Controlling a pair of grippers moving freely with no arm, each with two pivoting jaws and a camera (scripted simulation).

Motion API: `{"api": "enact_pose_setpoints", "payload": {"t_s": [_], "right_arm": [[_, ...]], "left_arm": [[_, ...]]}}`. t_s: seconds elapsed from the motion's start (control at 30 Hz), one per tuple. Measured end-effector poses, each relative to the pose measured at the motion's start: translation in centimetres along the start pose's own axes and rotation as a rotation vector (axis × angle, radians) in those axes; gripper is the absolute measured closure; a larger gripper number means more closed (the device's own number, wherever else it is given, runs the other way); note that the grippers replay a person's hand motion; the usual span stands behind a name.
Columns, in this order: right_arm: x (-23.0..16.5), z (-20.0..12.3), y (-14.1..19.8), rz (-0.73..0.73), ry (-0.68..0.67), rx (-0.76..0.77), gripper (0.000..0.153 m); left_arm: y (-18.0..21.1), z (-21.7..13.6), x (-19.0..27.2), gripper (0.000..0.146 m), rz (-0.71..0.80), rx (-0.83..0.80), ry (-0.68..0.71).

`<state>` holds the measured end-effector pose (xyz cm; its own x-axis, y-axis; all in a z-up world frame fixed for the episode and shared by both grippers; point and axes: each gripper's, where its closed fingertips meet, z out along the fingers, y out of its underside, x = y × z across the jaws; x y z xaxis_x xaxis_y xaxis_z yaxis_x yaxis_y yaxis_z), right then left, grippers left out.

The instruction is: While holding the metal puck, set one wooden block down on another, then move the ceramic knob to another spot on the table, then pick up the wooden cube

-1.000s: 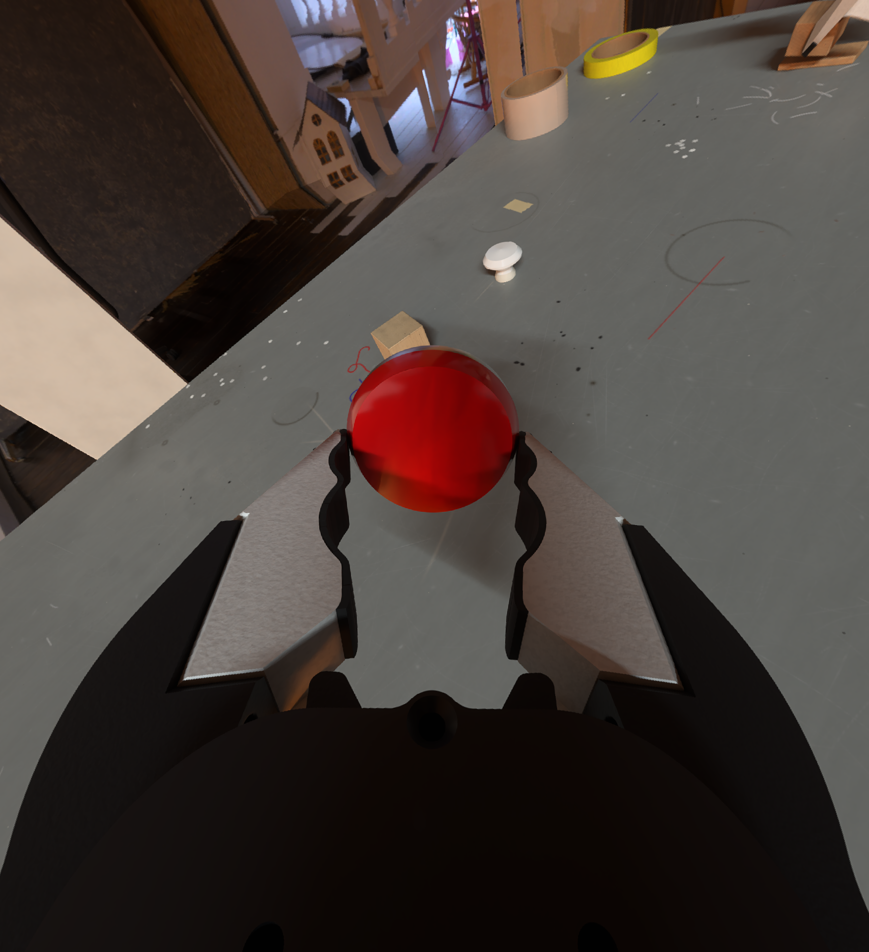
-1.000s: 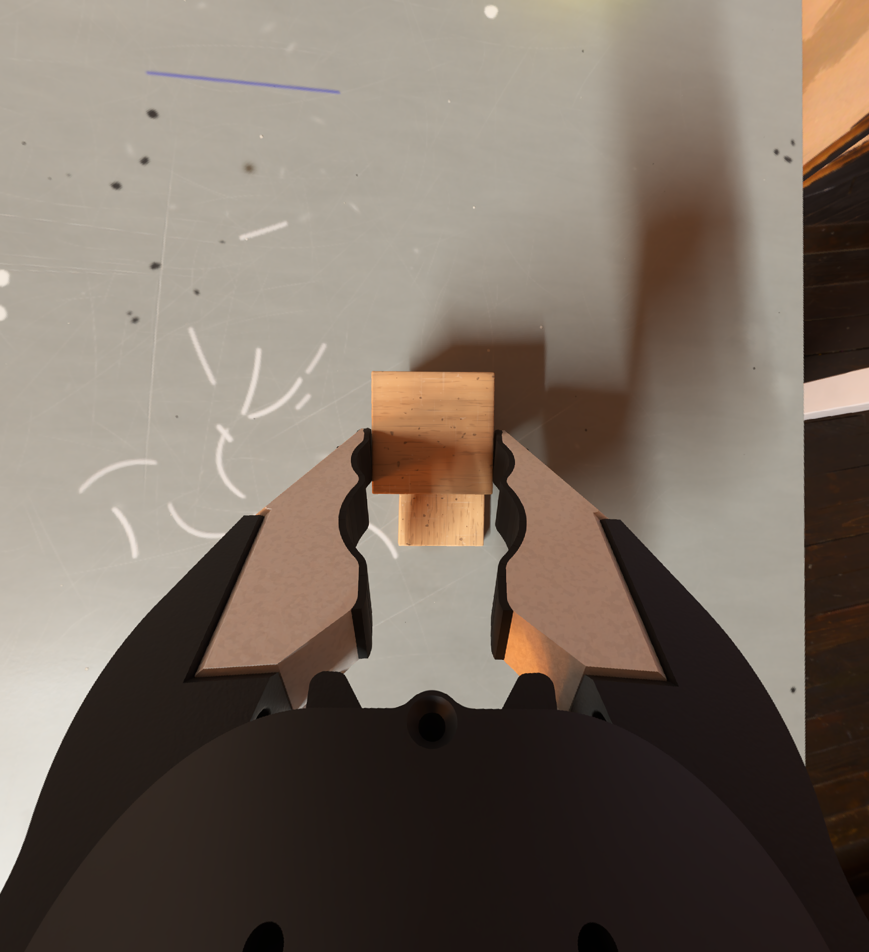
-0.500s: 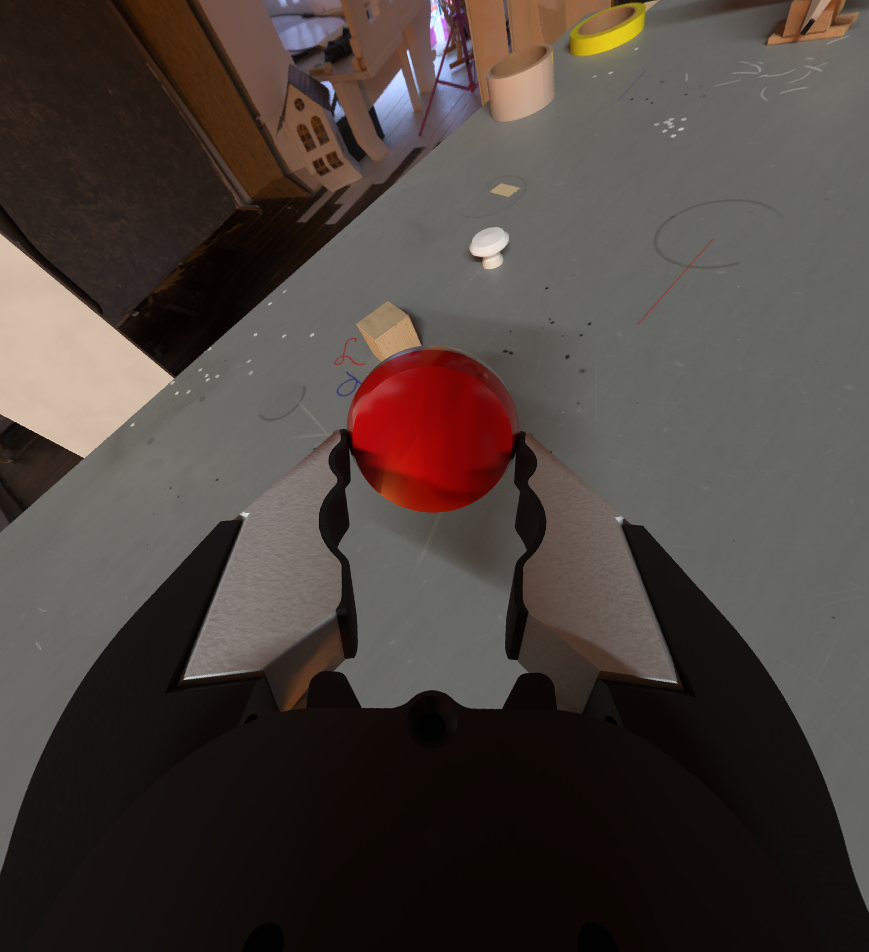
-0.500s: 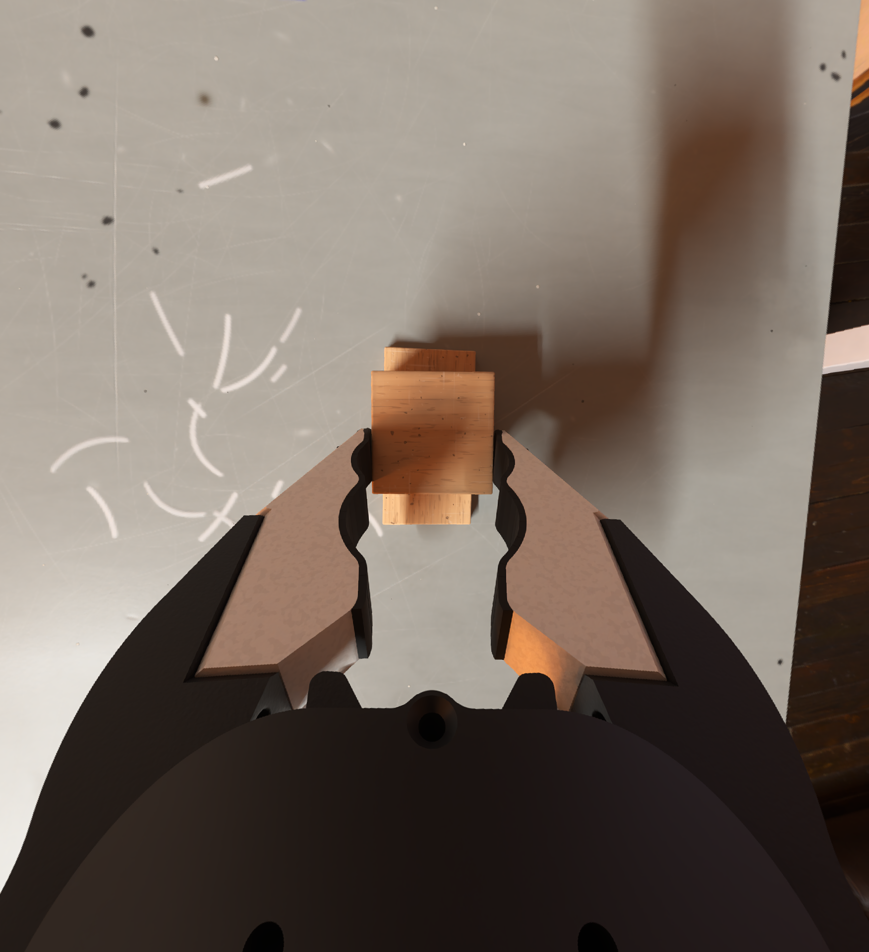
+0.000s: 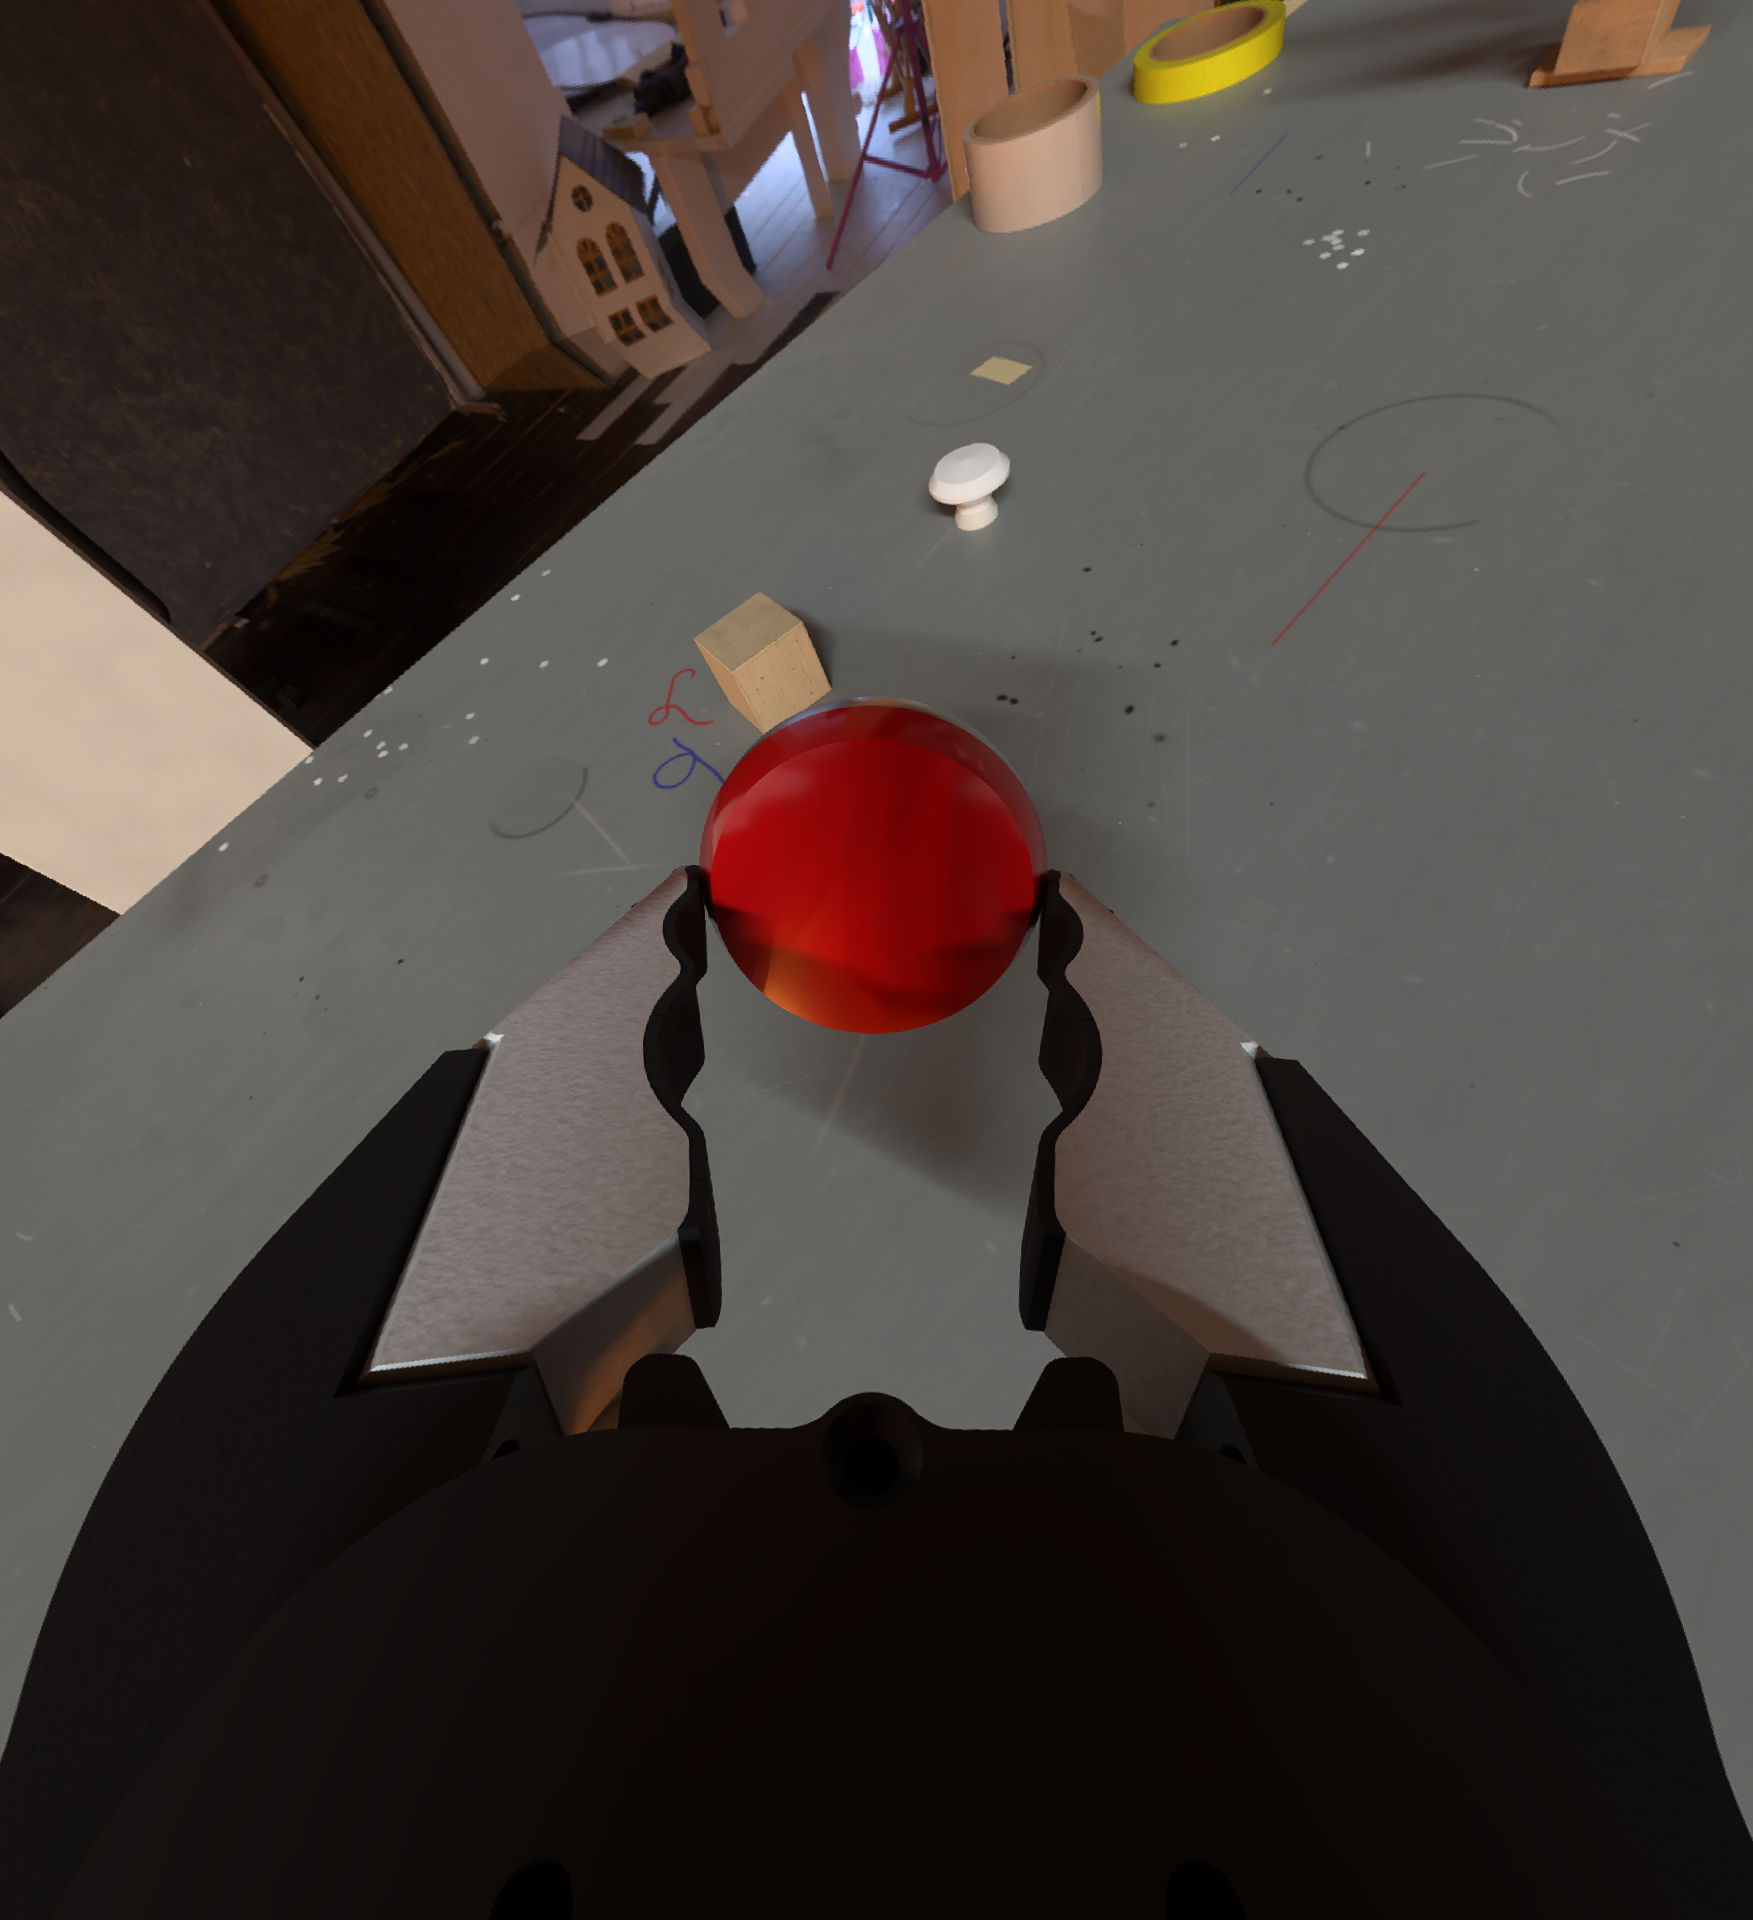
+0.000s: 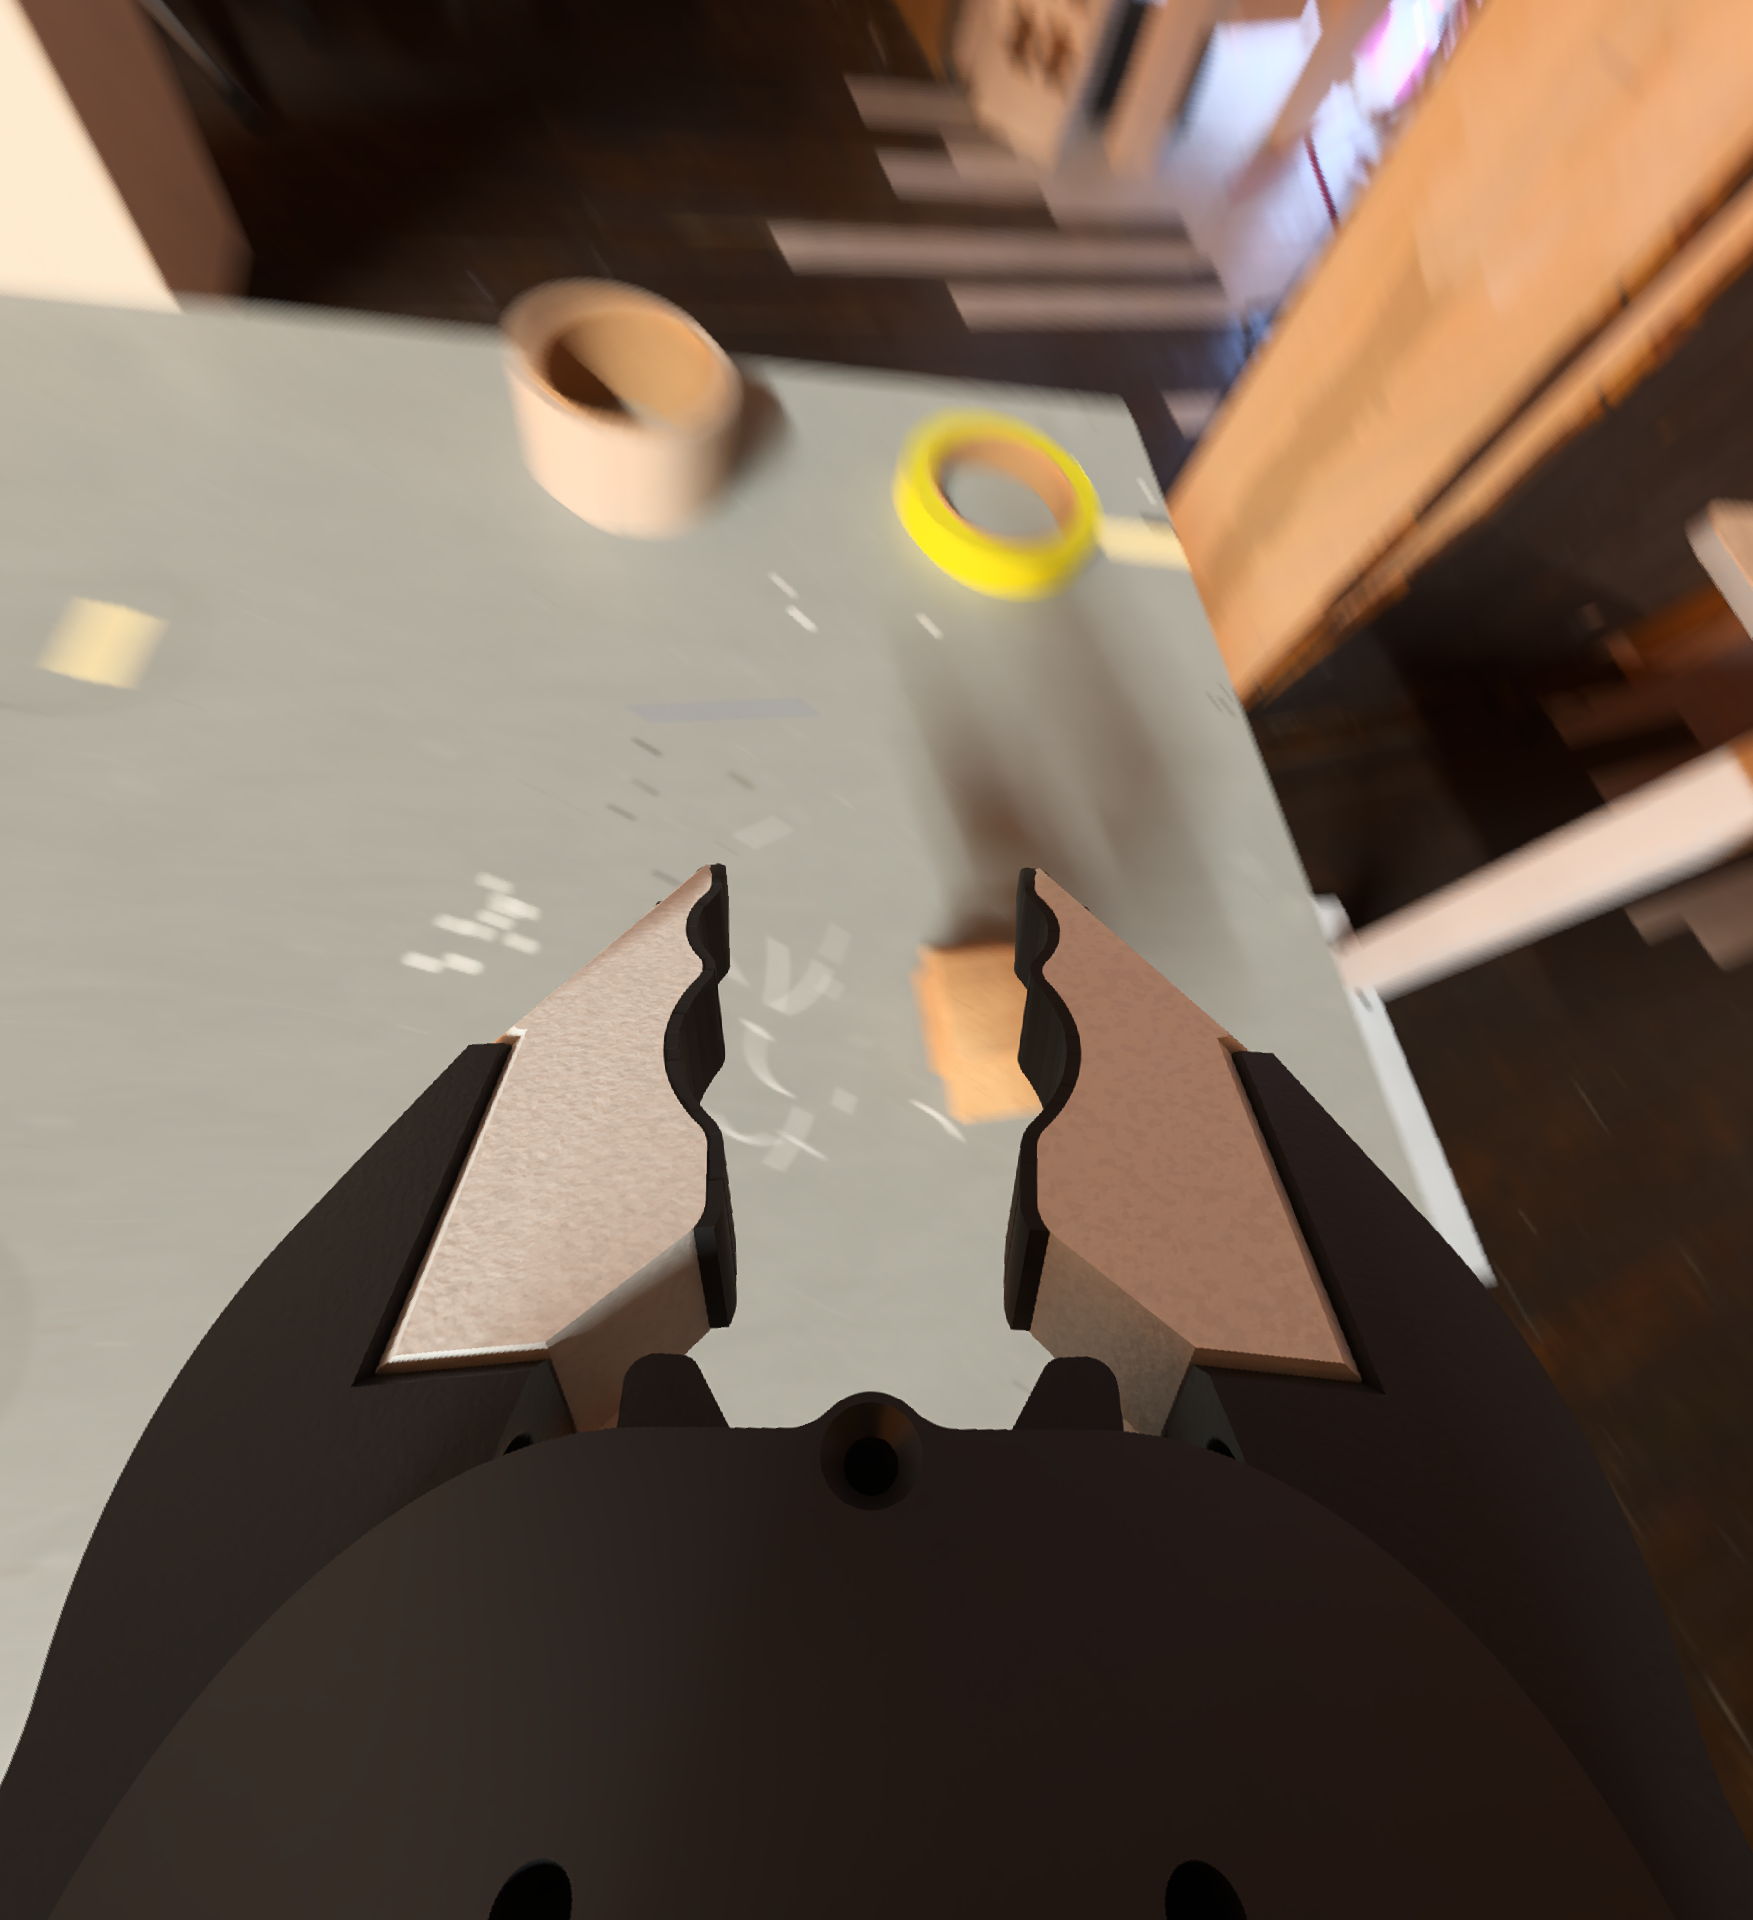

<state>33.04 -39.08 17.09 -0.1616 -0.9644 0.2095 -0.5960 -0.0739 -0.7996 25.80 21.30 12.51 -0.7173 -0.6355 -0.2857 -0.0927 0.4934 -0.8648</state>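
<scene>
Two blocks (image 6: 965, 1029) sit stacked near the table's (image 6: 228, 935) right edge, blurred behind your right gripper (image 6: 872, 914), whose jaws gape with nothing between them, so stacking looks done and the knob (image 5: 970, 483) is next. Your left gripper (image 5: 872, 894) hangs tilted above the table, jaws clamped on the red puck (image 5: 872, 868), with the cube (image 5: 766, 657) just beyond it and the knob farther on. Swing your right gripper across to the knob and come down over its cap.
</scene>
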Motion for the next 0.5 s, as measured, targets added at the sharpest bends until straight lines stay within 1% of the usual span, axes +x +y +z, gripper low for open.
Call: {"api": "enact_pose_setpoints", "payload": {"t_s": [0.07,0.1,0.13,0.23,0.27,0.33,0.37,0.43,0.5], "right_arm": [[-5.0,-1.8,-2.4,-0.013,-0.102,0.133,0.098],[-7.9,-2.3,-3.2,-0.029,-0.169,0.177,0.098],[-11.0,-2.5,-3.7,-0.045,-0.24,0.199,0.098],[-20.3,-2.2,-3.9,-0.091,-0.449,0.199,0.091],[-23.6,-2.1,-3.8,-0.137,-0.532,0.204,0.089],[-29.6,-2.3,-3.7,-0.296,-0.703,0.261,0.088],[-31.8,-2.1,-3.6,-0.4,-0.75,0.305,0.088],[-35.1,-1.4,-3.2,-0.636,-0.79,0.377,0.088],[-37.2,-0.3,-2.2,-0.841,-0.866,0.379,0.088]], "left_arm": [[0.1,0.4,0.2,0.081,0.002,-0.007,0.007],[0.0,0.6,0.3,0.081,0.004,-0.008,0.011],[-0.1,0.7,0.5,0.081,0.008,-0.006,0.015],[-0.5,0.6,0.9,0.081,0.02,0.005,0.023],[-0.6,0.5,1.0,0.081,0.022,0.006,0.024],[-0.5,0.1,1.0,0.081,0.029,0.0,0.021],[-0.4,-0.2,0.9,0.081,0.034,-0.005,0.016],[-0.1,-0.8,0.7,0.081,0.037,-0.013,0.003],[0.0,-1.4,0.5,0.081,0.031,-0.012,-0.007]]}}
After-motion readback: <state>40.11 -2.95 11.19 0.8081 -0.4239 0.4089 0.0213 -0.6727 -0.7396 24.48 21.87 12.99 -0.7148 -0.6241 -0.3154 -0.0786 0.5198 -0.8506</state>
